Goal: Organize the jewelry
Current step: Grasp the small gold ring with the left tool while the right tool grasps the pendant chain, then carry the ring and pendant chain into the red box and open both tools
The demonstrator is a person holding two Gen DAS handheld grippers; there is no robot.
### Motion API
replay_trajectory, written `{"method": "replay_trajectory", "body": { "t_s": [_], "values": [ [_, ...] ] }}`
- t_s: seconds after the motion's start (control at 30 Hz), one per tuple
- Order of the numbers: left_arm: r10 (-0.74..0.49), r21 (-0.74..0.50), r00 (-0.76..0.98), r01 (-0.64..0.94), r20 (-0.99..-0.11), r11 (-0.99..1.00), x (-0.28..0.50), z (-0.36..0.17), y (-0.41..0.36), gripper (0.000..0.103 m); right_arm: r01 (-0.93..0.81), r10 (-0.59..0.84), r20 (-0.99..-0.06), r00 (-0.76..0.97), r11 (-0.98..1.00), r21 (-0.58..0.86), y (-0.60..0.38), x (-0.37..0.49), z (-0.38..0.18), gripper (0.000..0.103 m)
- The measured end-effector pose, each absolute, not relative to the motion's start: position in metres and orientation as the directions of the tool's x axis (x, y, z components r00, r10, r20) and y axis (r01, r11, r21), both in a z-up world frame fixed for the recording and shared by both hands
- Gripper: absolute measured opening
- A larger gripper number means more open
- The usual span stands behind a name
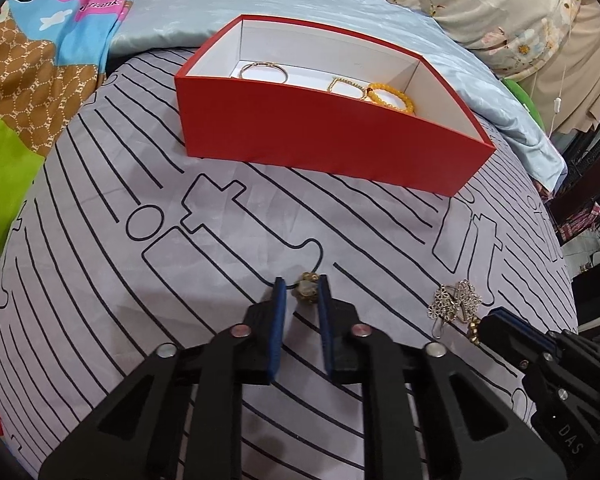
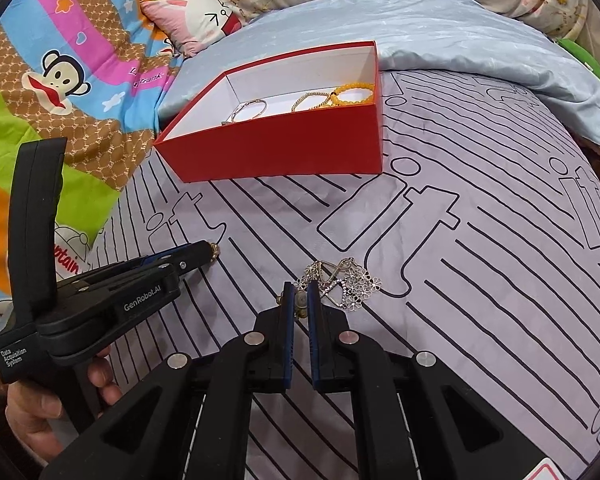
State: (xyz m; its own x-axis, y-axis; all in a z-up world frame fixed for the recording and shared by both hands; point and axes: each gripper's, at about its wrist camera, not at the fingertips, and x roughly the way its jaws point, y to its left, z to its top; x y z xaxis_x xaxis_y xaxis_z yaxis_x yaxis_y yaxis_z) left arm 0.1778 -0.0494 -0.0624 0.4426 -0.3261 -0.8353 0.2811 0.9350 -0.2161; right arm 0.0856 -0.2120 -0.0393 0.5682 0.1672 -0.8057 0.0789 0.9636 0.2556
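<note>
Before the red box (image 1: 328, 136), both claws pinch small gold pieces on open bedsheet (image 1: 100, 280).

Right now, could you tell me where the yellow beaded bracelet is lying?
The yellow beaded bracelet lies inside the red box, in its right-hand end in both wrist views, just right of a gold chain bracelet.

Matt red cardboard box (image 1: 320, 136), shiny metal bangle (image 1: 263, 72), glossy amber beads (image 1: 392, 98), smooth striped cloth (image 1: 140, 280).

Black tongs (image 1: 302, 286), blue pads (image 1: 278, 320), silver rivets; white "GenRobot.AI" lettering; bare-skinned hand (image 2: 40, 412).
</note>
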Motion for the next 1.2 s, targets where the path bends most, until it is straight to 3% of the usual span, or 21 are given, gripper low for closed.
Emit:
{"method": "replay_trajectory", "body": {
  "t_s": [0.3, 0.6, 0.9, 1.2],
  "values": [
    [-0.337, -0.228, 0.455, 0.279, -0.824, 0.933, 0.169, -0.051, -0.038, 0.009, 0.072, 0.168, -0.789, 0.590, 0.963, 0.259, -0.210, 0.077, -0.026, 0.006],
    [-0.350, -0.236, 0.520, 0.274, -0.779, 0.932, 0.170, -0.005, -0.017, 0.009, 0.042, 0.148, -0.732, 0.665, 0.971, 0.234, -0.212, 0.086, 0.016, 0.006],
    [-0.350, -0.215, 0.602, 0.287, -0.717, 0.934, 0.210, 0.034, -0.022, 0.009, -0.001, 0.149, -0.686, 0.712, 0.977, 0.211, -0.210, 0.138, 0.046, 0.006],
    [-0.327, -0.193, 0.623, 0.275, -0.711, 0.942, 0.261, 0.033, -0.035, 0.009, -0.003, 0.161, -0.692, 0.704, 0.975, 0.224, -0.215, 0.203, 0.040, 0.006]
  ]
}}
